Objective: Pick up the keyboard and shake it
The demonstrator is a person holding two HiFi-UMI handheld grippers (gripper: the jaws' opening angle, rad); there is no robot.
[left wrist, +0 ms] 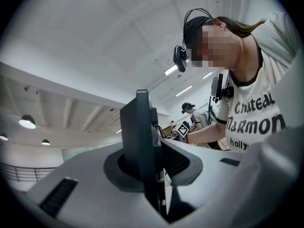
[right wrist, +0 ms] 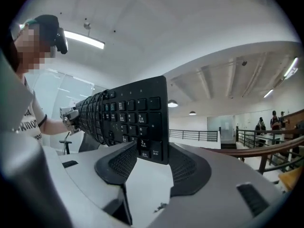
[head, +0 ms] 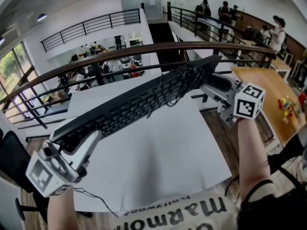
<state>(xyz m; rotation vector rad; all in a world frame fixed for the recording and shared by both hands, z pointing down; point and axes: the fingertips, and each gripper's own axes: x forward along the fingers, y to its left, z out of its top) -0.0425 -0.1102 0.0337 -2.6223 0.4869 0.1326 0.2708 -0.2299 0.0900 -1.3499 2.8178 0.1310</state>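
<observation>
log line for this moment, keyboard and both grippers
keyboard: held in air above table | left gripper: shut on keyboard | right gripper: shut on keyboard

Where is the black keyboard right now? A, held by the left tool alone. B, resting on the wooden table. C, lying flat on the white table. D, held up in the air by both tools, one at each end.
D: the black keyboard hangs above the white table, with the left tool clamped on one end and the right tool on the other.
</observation>
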